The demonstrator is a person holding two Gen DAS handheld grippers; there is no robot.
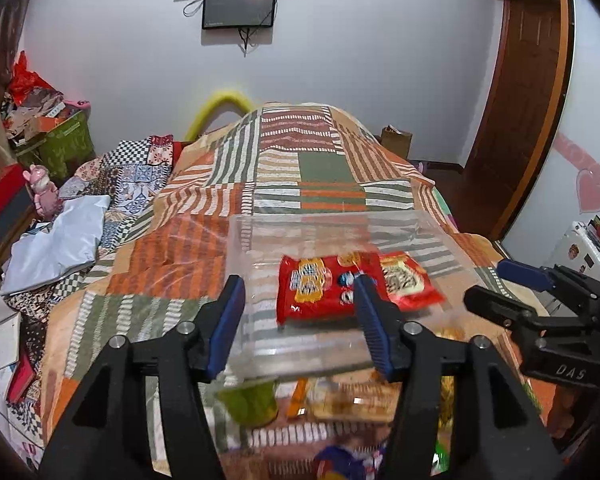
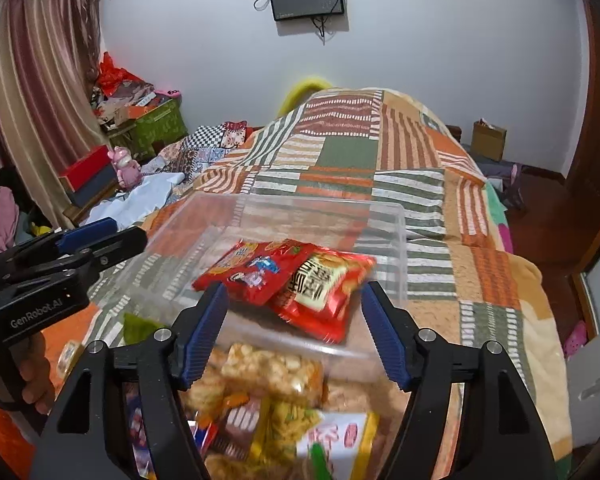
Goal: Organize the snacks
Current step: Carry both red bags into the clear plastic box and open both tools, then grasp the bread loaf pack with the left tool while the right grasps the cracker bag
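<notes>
A clear plastic bin (image 1: 332,216) (image 2: 300,202) stands on the patchwork quilt. Two red snack packets lie inside it, one with cartoon print (image 1: 320,292) (image 2: 256,268) and one with a pale label (image 1: 408,280) (image 2: 324,292). My left gripper (image 1: 300,312) hovers open just above the bin's near edge, nothing between its blue pads. My right gripper (image 2: 296,328) is open too, above the near wall with nothing held. Each gripper shows at the edge of the other's view: the left gripper (image 2: 100,236), the right gripper (image 1: 500,284). A blurred heap of loose snack packs (image 2: 272,372) (image 1: 352,400) lies in front of the bin.
The quilt (image 1: 320,168) covers the bed. A white cloth (image 1: 60,240), a pink toy (image 1: 44,192) and stacked boxes (image 1: 60,140) crowd the left side. A cardboard box (image 2: 488,140) and a wooden door (image 1: 520,100) are on the right. A hand (image 2: 32,376) grips the left tool.
</notes>
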